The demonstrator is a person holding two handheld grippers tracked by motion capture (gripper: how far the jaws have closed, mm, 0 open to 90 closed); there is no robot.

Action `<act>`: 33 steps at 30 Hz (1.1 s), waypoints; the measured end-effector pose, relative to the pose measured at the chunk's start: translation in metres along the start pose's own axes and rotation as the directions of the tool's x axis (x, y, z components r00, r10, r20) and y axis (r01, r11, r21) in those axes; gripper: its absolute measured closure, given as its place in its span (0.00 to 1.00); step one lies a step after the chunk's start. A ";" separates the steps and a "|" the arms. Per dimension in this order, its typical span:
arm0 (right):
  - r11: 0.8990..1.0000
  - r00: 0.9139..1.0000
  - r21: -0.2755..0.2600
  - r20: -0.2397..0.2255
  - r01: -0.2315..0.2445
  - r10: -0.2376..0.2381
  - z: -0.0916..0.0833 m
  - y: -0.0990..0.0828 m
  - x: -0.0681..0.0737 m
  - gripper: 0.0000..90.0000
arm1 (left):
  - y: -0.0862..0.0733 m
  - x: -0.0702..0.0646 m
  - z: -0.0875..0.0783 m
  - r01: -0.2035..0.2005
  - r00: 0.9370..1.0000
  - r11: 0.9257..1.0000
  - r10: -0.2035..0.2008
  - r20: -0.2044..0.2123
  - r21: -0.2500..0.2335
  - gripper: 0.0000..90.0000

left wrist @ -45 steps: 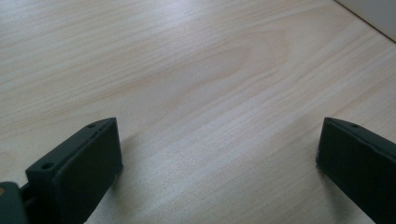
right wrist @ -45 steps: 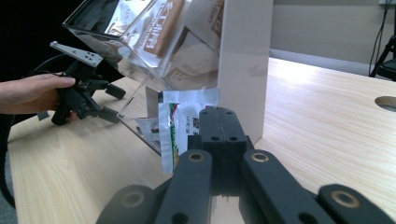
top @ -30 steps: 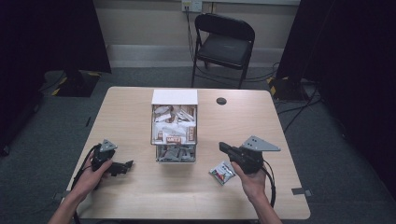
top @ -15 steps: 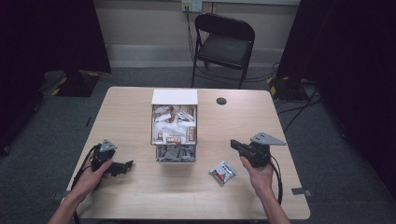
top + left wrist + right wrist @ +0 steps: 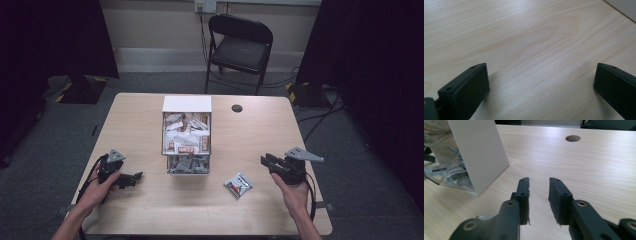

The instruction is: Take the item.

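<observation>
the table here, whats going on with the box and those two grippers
A person sits at the table with a gripper in each hand. Neither holds anything. The left gripper rests low over bare wood, jaws wide apart. The right gripper hovers right of a small packet lying loose on the table, jaws slightly apart. A white dispenser box full of packets stands between them.

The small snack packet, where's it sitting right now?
In the high view the small packet lies flat on the table, just right of the box's near end, left of the right gripper.
</observation>
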State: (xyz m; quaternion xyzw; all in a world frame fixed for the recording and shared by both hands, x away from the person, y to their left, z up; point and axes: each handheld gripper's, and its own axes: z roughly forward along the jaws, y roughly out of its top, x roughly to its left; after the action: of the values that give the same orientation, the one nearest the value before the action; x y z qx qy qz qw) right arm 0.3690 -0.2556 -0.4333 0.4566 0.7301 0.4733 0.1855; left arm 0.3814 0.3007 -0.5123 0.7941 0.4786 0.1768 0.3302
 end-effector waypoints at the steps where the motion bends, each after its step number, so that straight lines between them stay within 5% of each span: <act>1: 1.000 1.000 0.009 0.027 -0.011 0.011 -0.003 -0.002 -0.003 0.67 | 0.000 0.000 0.000 0.000 1.000 1.000 0.000 0.000 0.000 0.00; 15: 0.994 0.989 0.088 0.139 -0.067 0.054 -0.013 -0.023 -0.029 0.44 | 0.000 0.000 0.000 0.000 1.000 1.000 0.000 0.000 0.000 0.00; 21: 0.979 0.978 0.190 0.204 -0.073 0.034 -0.007 -0.041 -0.038 0.33 | 0.000 0.000 0.000 0.000 1.000 1.000 0.000 0.000 0.000 0.00; 28: 0.963 0.973 0.258 0.229 -0.074 0.013 0.001 -0.051 -0.039 0.26 | 0.000 0.000 0.000 0.000 1.000 1.000 0.000 0.000 0.000 0.00; 30: 0.959 0.968 0.273 0.250 -0.076 0.006 0.003 -0.053 -0.038 0.23 | 0.000 0.000 0.000 0.000 1.000 1.000 0.000 0.000 0.000 0.00; 31: 0.946 0.957 0.313 0.291 -0.086 -0.009 0.007 -0.055 -0.038 0.20 | 0.000 0.000 0.000 0.000 1.000 1.000 0.000 0.000 0.000 0.00; 33: 0.947 0.949 0.309 0.314 -0.087 -0.015 0.010 -0.058 -0.038 0.16 | 0.000 0.000 0.000 -0.001 1.000 1.000 0.001 0.000 0.000 0.00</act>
State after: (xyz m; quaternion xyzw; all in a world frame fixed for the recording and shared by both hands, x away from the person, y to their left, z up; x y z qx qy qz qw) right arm 0.3666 -0.2901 -0.4943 0.5630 0.7499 0.2740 0.2136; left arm 0.3814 0.3008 -0.5123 0.7942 0.4785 0.1770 0.3301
